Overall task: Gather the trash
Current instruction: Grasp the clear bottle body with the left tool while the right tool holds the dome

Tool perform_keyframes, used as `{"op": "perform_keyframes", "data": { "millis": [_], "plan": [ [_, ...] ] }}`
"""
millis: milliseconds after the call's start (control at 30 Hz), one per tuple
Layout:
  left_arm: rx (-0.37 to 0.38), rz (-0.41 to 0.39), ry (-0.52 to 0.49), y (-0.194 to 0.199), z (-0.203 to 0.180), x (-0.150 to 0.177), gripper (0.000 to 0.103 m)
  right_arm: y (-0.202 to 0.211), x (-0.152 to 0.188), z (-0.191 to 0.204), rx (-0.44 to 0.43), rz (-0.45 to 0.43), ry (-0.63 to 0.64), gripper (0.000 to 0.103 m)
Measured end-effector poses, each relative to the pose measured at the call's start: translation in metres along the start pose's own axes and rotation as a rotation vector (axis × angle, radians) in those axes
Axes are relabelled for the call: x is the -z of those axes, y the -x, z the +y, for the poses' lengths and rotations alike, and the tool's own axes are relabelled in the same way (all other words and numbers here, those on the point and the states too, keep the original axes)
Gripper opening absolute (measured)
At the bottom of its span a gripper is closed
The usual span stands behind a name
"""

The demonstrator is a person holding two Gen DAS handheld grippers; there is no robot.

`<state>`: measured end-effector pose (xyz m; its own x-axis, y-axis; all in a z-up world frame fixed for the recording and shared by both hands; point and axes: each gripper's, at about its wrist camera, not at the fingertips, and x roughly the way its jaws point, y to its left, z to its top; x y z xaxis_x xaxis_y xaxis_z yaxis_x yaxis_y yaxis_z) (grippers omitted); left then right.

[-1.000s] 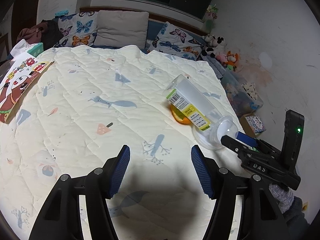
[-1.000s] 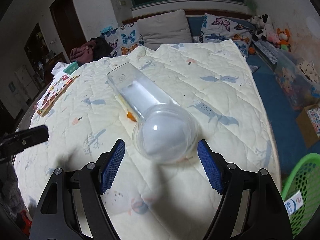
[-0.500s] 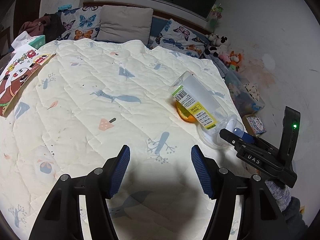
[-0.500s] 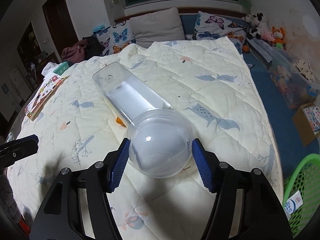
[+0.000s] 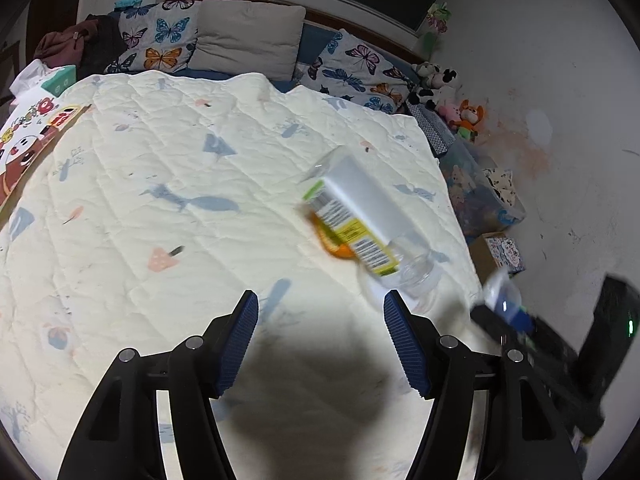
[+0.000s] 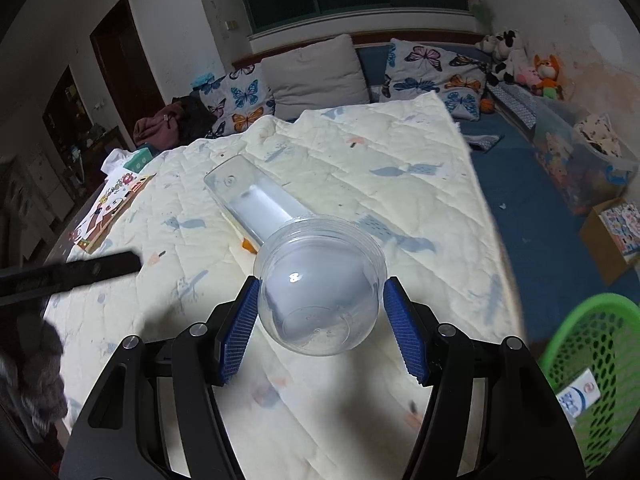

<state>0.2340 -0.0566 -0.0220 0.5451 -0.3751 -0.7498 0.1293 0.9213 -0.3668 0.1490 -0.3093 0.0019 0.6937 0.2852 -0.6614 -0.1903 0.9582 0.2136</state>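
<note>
A clear plastic bottle (image 6: 280,232) with a green-yellow label (image 5: 352,224) is gripped at its wide round mouth end by my right gripper (image 6: 318,312), whose blue pads (image 6: 240,320) press on both sides; its far end points toward the pillows, raised off the quilt. An orange peel (image 5: 340,248) lies on the quilt under it, also showing in the right wrist view (image 6: 248,245). My left gripper (image 5: 320,332) is open and empty over the quilt, left of the bottle. The right gripper (image 5: 516,320) shows blurred at the left view's right edge.
A green mesh basket (image 6: 592,356) with a white wrapper inside stands on the floor at right. A picture book (image 5: 24,152) lies at the bed's left edge. Pillows (image 5: 248,40) line the headboard. Boxes and toys (image 6: 576,168) sit along the right wall.
My right gripper has closed on the bottle's round end and lifted it, with the view tilting up. The left gripper stayed open and shifted slightly.
</note>
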Motion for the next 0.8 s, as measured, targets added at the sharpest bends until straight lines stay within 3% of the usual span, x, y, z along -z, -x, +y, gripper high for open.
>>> {"op": "perform_keyframes", "data": {
  "millis": [167, 333, 800],
  "plan": [
    [-0.006, 0.033, 0.055, -0.020, -0.026, -0.011, 0.067, 0.017, 0.013, -0.013, 0.012, -0.004, -0.008, 0.063],
    [-0.063, 0.044, 0.129, -0.045, -0.047, -0.024, 0.072, 0.034, 0.026, -0.030, 0.003, -0.017, -0.046, 0.063],
    [-0.196, 0.048, 0.334, -0.091, -0.067, -0.050, 0.074, 0.046, 0.056, -0.062, 0.000, 0.003, -0.114, 0.064]
  ]
}}
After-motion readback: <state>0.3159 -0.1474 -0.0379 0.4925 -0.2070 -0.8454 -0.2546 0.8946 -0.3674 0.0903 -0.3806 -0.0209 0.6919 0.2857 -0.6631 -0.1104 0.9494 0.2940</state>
